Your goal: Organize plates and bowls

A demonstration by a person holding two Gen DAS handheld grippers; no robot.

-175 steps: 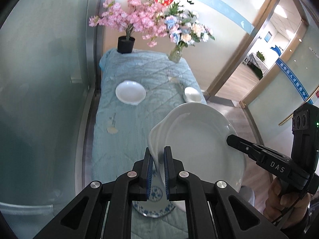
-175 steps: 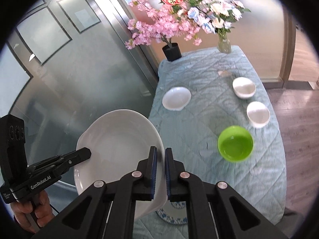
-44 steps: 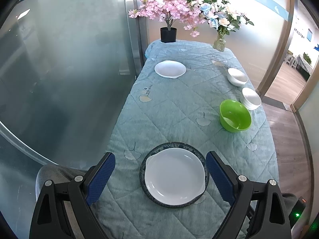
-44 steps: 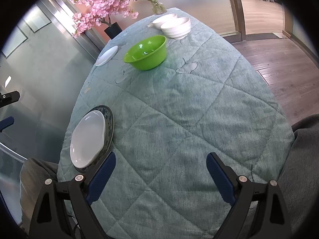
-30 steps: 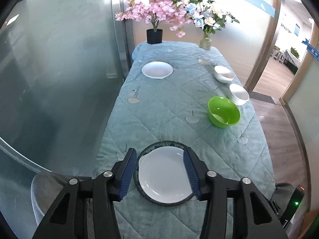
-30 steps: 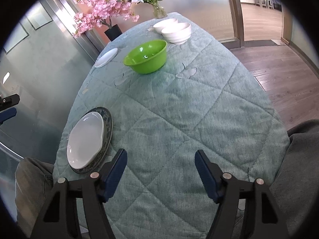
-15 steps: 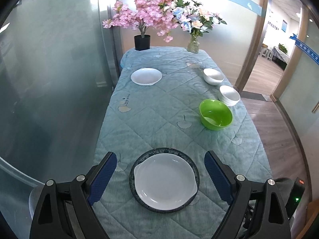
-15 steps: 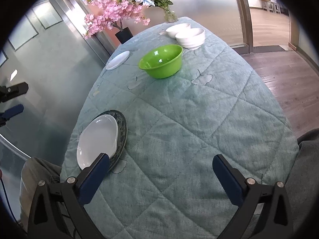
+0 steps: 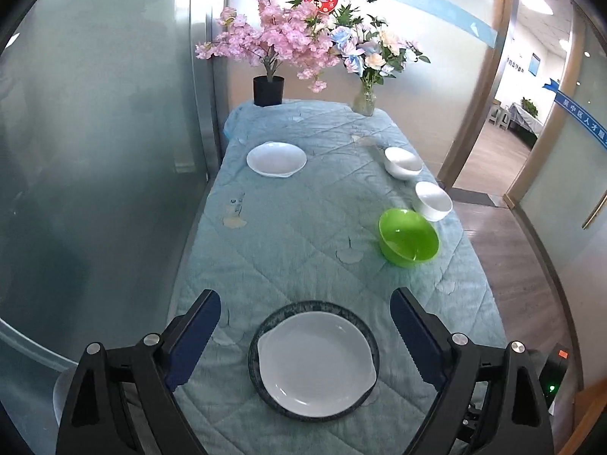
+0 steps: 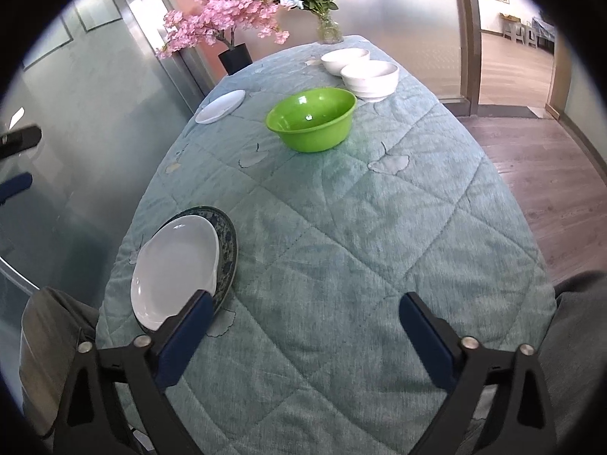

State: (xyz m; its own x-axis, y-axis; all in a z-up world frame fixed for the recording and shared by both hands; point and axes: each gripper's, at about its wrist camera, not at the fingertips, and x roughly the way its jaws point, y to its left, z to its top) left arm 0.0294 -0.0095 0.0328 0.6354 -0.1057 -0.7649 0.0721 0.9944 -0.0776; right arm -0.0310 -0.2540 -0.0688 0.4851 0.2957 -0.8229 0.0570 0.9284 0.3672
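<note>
Overhead, the left claw (image 9: pixel 305 326) and right claw (image 10: pixel 303 316) both gape wide apart, holding nothing. Between the left claw's fingers, a white plate (image 9: pixel 315 358) lies stacked on a dark-rimmed plate (image 9: pixel 368 335) at the desk's (image 9: pixel 288 250) near edge. Farther right sits a green bowl (image 9: pixel 408 237), then two white bowls (image 9: pixel 433 201); a small white plate (image 9: pixel 276 159) lies far left.

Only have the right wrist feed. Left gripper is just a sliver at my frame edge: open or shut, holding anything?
Observer: Open, gripping nothing. The left gripper has its fingers spread wide.
Operator: The right gripper covers part of the white plate for me. Seated properly?
Observer: Yes. The white plate lies flat inside the dark-rimmed plate, with dark rim showing almost all round.
Operator: The two white bowls overlap in my view. Stacked?
Observer: No. The far white bowl and the near white bowl stand apart, a gap between them.
</note>
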